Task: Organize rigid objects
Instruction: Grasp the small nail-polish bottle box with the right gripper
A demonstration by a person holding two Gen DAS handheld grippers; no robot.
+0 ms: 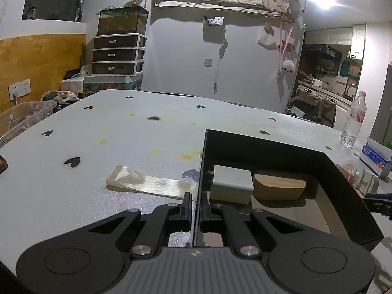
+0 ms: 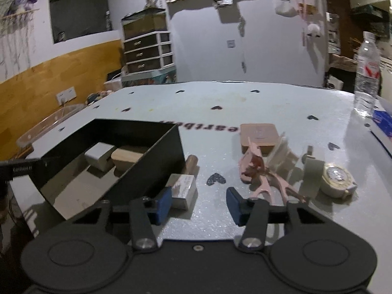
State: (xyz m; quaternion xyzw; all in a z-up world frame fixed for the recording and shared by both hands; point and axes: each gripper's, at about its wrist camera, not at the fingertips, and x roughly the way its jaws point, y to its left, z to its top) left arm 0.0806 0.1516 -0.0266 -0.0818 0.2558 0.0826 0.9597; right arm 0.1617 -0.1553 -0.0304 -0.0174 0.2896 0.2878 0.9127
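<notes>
A black open box [image 1: 264,147] sits on the white table and holds a white block [image 1: 231,183] and a wooden block [image 1: 279,186]. My left gripper [image 1: 195,208] is shut on the box's near left wall. The box also shows in the right wrist view [image 2: 147,169], with the white block [image 2: 99,158] and wooden block [image 2: 127,159] inside. My right gripper [image 2: 198,203] is open and empty, low over the table, just right of the box. A small silver box [image 2: 183,188] lies by its left finger. A pink tool [image 2: 259,174], a brown square case [image 2: 259,137], a tape roll [image 2: 338,178] and a small cylinder [image 2: 191,163] lie ahead.
A clear plastic strip [image 1: 147,181] lies left of the box. A water bottle [image 2: 367,73] and a blue tissue box [image 2: 382,120] stand at the far right. A clear bin [image 1: 22,120] sits off the table's left edge. A white folded piece [image 2: 281,154] lies by the brown case.
</notes>
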